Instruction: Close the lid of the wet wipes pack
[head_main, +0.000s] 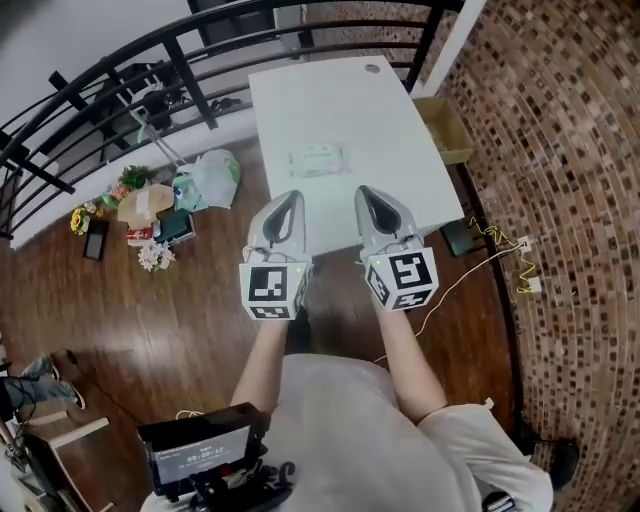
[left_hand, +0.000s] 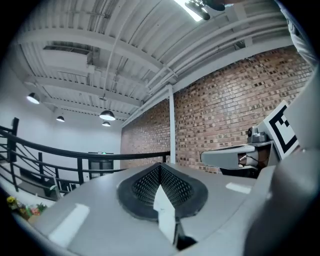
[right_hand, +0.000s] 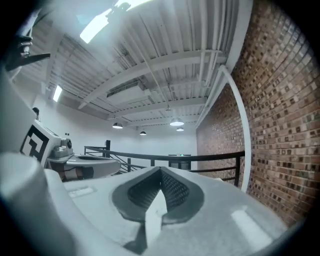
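**Two closed claws held short of a wet wipes pack on a white counter**

Seen from above, a person holds a claw in each hand, side by side at the near edge of a white counter (head_main: 300, 100). The left claw (head_main: 290, 200) and the right claw (head_main: 368, 195) both point away from the person, their tips over the counter's near edge.

The wet wipes pack (head_main: 320, 158) lies flat on the counter just ahead of the claw tips, roughly centred between them. Its long axis runs crosswise, from the left claw's side to the right claw's side. It is too small to tell whether the lid is up or down.

In the left gripper view, the left claw (left_hand: 161, 167) has its jaws pressed together with nothing between them. The right gripper view shows the right claw (right_hand: 161, 170) likewise pressed together and empty. Neither claw touches the pack.

Beyond the right claw stands a brick wall (head_main: 560, 150).
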